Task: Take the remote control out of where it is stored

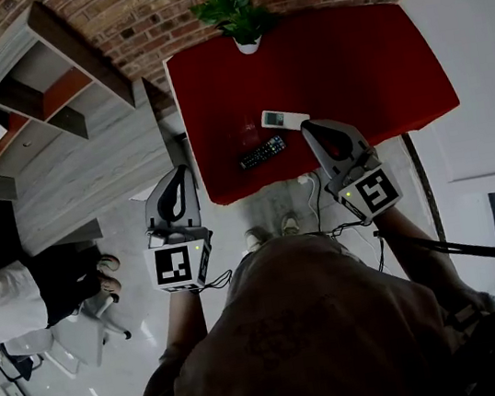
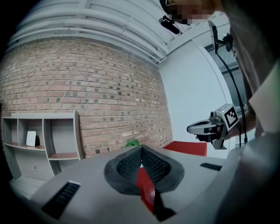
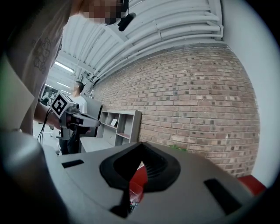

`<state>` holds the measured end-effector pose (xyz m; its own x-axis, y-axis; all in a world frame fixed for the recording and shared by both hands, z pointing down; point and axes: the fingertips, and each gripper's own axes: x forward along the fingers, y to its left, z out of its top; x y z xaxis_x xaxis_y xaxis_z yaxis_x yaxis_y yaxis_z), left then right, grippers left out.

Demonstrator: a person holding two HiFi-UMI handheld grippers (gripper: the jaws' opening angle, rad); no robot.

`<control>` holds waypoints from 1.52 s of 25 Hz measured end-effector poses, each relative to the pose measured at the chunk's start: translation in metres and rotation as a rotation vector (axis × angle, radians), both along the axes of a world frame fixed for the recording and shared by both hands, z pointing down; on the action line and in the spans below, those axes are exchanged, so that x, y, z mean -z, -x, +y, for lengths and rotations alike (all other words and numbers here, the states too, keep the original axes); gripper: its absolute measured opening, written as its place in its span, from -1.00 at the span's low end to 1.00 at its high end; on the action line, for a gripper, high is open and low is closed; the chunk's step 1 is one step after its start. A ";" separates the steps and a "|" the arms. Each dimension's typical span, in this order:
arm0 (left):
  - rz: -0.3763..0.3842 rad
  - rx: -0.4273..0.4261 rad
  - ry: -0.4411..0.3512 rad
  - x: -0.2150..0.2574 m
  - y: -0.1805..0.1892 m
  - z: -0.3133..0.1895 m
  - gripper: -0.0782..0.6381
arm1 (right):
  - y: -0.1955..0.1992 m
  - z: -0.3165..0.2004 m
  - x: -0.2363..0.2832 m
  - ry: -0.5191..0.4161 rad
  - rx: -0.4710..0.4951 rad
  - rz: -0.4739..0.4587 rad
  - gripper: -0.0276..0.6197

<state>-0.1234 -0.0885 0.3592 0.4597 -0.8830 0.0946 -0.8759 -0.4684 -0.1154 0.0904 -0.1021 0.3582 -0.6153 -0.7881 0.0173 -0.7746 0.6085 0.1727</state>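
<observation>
Two remotes lie on the red table (image 1: pixel 348 65) in the head view: a black remote control (image 1: pixel 262 152) near the front edge and a white remote control (image 1: pixel 284 119) just behind it. My right gripper (image 1: pixel 308 127) hovers over the table's front edge beside the white one, jaws shut and empty. My left gripper (image 1: pixel 183 169) is off the table's left front corner, over the floor, also shut on nothing. In the left gripper view the pads (image 2: pixel 131 164) meet at the tip. The right gripper view shows its pads (image 3: pixel 153 164) closed, with red table below.
A potted plant (image 1: pixel 239 16) stands at the table's far edge by the brick wall. A grey shelf unit (image 1: pixel 36 95) lines the left wall. A seated person (image 1: pixel 20 294) is at the far left. A cable (image 1: pixel 312 191) lies on the floor by my feet.
</observation>
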 end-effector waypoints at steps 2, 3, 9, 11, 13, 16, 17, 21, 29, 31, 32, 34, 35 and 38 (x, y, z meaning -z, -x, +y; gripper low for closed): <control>-0.005 0.000 0.001 -0.001 0.001 0.000 -0.76 | -0.001 0.001 0.001 0.004 0.001 -0.009 -0.87; -0.006 0.000 0.002 -0.001 0.001 0.000 -0.76 | -0.001 0.002 0.001 0.008 0.003 -0.015 -0.87; -0.004 -0.006 0.004 0.000 -0.002 -0.002 -0.76 | -0.002 0.002 0.000 0.003 0.000 -0.007 -0.87; -0.011 -0.008 0.004 -0.001 -0.001 -0.003 -0.76 | -0.001 0.003 0.002 0.008 0.006 -0.017 -0.87; -0.013 -0.009 0.005 -0.001 -0.001 -0.003 -0.76 | -0.001 0.003 0.001 0.006 0.004 -0.012 -0.87; -0.017 -0.010 0.006 -0.002 0.000 -0.004 -0.76 | 0.001 0.003 0.002 -0.004 0.016 -0.010 -0.87; -0.017 -0.011 0.007 -0.002 0.000 -0.004 -0.76 | 0.002 0.004 0.003 -0.011 0.026 -0.003 -0.87; -0.014 -0.011 0.014 -0.006 0.000 -0.003 -0.76 | 0.008 0.004 0.003 -0.007 0.066 0.030 -0.87; -0.013 -0.020 0.025 -0.009 0.000 -0.001 -0.76 | 0.023 -0.010 -0.006 0.046 0.146 0.138 -0.87; -0.013 -0.020 0.028 -0.010 0.000 0.000 -0.76 | 0.028 -0.015 -0.014 0.073 0.182 0.199 -0.87; -0.013 -0.021 0.031 -0.011 0.000 0.001 -0.76 | 0.031 -0.017 -0.020 0.089 0.199 0.227 -0.87; -0.014 -0.024 0.036 -0.012 0.000 0.001 -0.76 | 0.036 -0.022 -0.030 0.105 0.229 0.257 -0.87; -0.014 -0.024 0.038 -0.012 0.000 0.001 -0.76 | 0.038 -0.024 -0.035 0.114 0.243 0.270 -0.87; -0.010 -0.024 0.043 -0.013 0.000 0.002 -0.76 | 0.044 -0.030 -0.048 0.146 0.282 0.338 -0.85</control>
<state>-0.1230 -0.0869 0.3723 0.4800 -0.8666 0.1365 -0.8631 -0.4943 -0.1036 0.0463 -0.1316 0.4062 -0.7462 -0.5650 0.3522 -0.4903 0.8242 0.2834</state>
